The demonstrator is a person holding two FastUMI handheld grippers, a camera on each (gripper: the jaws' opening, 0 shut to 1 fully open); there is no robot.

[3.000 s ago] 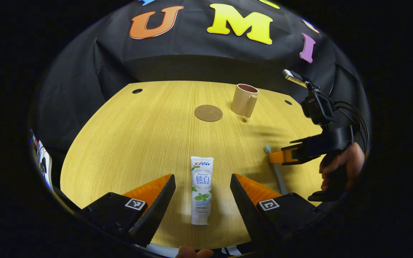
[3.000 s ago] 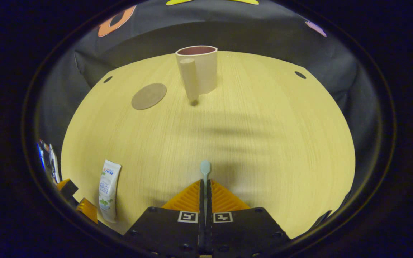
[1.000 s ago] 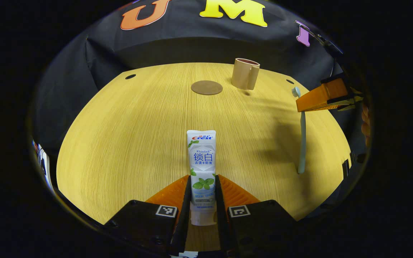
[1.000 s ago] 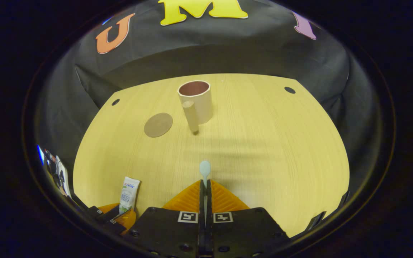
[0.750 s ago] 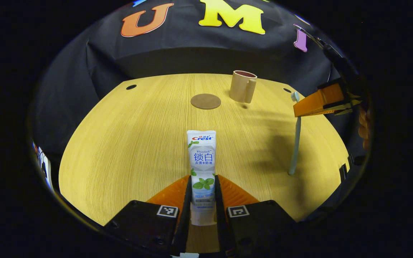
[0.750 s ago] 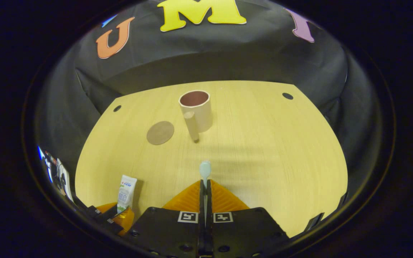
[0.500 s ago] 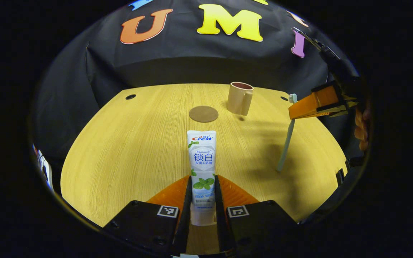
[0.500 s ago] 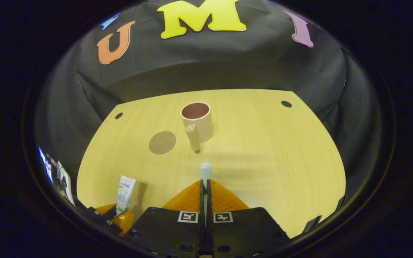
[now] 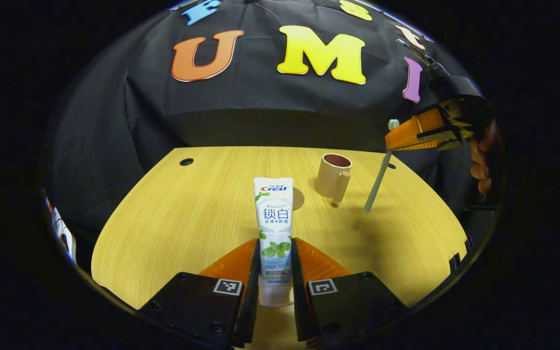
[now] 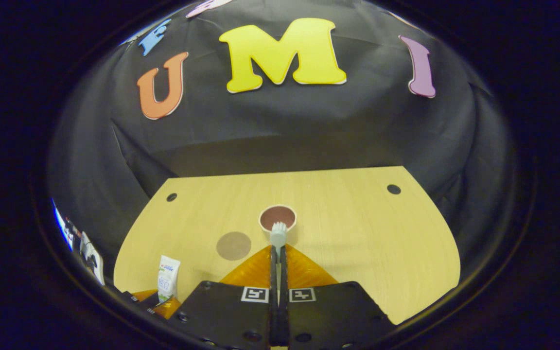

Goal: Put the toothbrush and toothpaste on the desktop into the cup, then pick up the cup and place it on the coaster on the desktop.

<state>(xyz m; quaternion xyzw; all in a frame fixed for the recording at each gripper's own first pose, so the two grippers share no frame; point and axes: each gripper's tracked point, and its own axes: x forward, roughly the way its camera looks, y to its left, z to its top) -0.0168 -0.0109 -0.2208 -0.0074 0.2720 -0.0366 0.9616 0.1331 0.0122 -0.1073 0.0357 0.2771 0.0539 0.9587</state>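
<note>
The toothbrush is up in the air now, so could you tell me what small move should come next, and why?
Probably carry it over the cup and lower it: the right gripper holds the toothbrush off the desk, handle hanging down beside the open, empty cup.

Toothbrush pinched in the right claw, high over the table

The right gripper has both fingers closed on the toothbrush, whose head sticks out just past the fingertips. Straight ahead of the claw and below it stands the cup, its opening showing. The coaster lies to the left of the cup on the wooden table. Far to the claw's lower left, the toothpaste stands in the left gripper.
</note>
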